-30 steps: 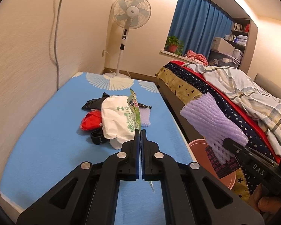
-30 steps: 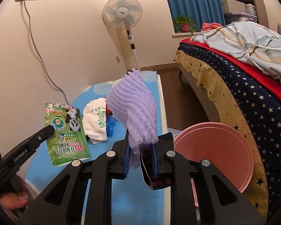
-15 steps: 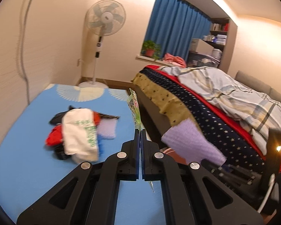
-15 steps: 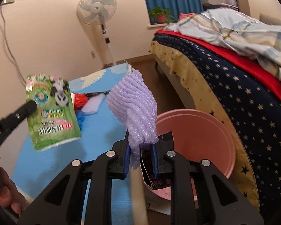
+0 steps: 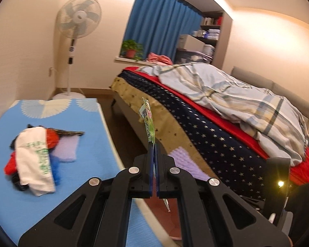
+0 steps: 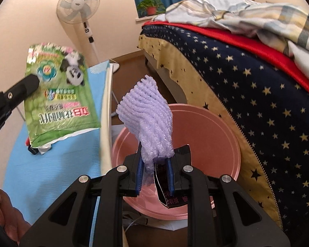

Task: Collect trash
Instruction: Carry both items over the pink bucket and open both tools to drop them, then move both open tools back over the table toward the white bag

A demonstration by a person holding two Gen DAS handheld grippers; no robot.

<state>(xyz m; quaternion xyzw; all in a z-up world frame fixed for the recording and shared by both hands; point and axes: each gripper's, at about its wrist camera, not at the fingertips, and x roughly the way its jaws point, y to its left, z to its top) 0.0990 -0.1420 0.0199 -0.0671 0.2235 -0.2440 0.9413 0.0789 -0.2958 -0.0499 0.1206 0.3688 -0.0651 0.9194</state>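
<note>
Right wrist view: right tongs (image 6: 154, 177) grip purple foam net (image 6: 148, 121) over pink bin (image 6: 214, 144).

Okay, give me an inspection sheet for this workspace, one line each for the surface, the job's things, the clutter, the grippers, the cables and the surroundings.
Surface: blue mat, with a pile of trash lying on it.
Job's things: pink bin on the floor between mat and bed; green snack packet; purple foam net; dark wrapper.
Clutter: white plastic bag, red and black scraps and a second purple foam piece on the mat.
Grippers: left gripper shut on the green snack packet; right gripper shut on the purple foam net and dark wrapper, over the pink bin.
Cables: nothing seen clearly.
Surroundings: bed with crumpled quilt, standing fan, blue curtain, potted plant.
</note>
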